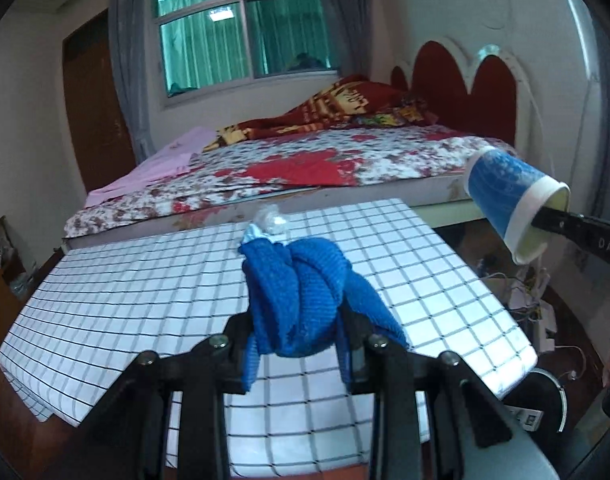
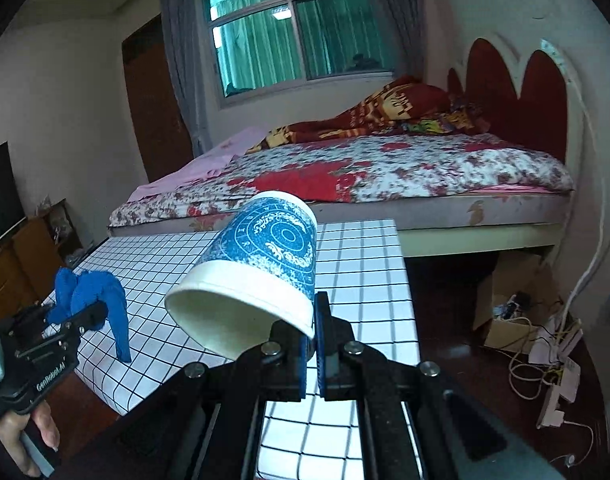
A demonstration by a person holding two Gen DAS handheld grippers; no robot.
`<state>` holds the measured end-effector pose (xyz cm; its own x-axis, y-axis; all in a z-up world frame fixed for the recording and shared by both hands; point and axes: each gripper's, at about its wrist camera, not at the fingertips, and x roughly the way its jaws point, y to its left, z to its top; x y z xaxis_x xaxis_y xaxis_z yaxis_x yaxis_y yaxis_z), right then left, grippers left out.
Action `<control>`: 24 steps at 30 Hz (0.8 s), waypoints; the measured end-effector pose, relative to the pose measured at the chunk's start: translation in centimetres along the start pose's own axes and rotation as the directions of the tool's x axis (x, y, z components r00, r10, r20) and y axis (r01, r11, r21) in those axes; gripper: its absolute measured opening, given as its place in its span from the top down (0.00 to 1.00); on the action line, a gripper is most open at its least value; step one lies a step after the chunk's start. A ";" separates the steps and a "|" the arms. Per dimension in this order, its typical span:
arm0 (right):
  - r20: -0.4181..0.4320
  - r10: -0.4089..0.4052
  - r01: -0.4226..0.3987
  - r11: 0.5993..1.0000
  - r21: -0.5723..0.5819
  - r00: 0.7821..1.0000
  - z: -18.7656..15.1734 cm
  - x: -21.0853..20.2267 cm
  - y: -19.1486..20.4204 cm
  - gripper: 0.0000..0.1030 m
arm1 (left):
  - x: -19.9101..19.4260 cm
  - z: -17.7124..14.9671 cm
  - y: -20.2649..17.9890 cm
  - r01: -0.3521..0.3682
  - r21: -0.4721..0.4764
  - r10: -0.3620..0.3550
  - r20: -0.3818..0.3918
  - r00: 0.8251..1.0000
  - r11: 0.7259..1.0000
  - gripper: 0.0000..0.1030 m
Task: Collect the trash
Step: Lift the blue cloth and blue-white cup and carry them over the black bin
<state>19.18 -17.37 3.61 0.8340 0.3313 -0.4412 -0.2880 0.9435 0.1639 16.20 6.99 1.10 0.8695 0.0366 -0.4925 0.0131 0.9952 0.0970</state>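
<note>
Seen from the left wrist, the left gripper clamps a bunched blue cloth above the checked table, where a clear plastic scrap lies near the far edge. From the right wrist, the right gripper pinches the rim of a tilted blue paper cup; carrying both level and unhurried should keep that thin rim from slipping.

Left hand-held gripper clamps blue cloth above checked table; paper cup at right.
</note>
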 end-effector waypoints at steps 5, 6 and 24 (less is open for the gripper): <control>0.014 -0.035 0.034 0.999 0.034 0.999 -1.1 -2.2 -1.5 0.97 | -1.3 -0.5 -2.7 0.048 0.042 -0.049 0.020 0.999 0.998 0.69; 0.015 -0.043 0.042 0.998 0.040 0.999 -1.5 -2.6 -1.8 0.97 | -1.5 -0.5 -3.2 0.058 0.047 -0.059 0.024 0.998 0.997 0.69; 0.048 -0.256 0.249 0.961 0.122 0.965 -5.0 -11.6 -8.5 0.97 | -3.5 -0.5 -13.1 0.274 0.119 -0.283 0.063 0.957 0.954 0.69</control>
<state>9.57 -29.22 2.90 0.9016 0.0776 -0.4256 -0.0118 0.9878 0.1553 12.73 -6.13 1.11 0.8596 -0.2520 -0.4446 0.3094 0.9490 0.0603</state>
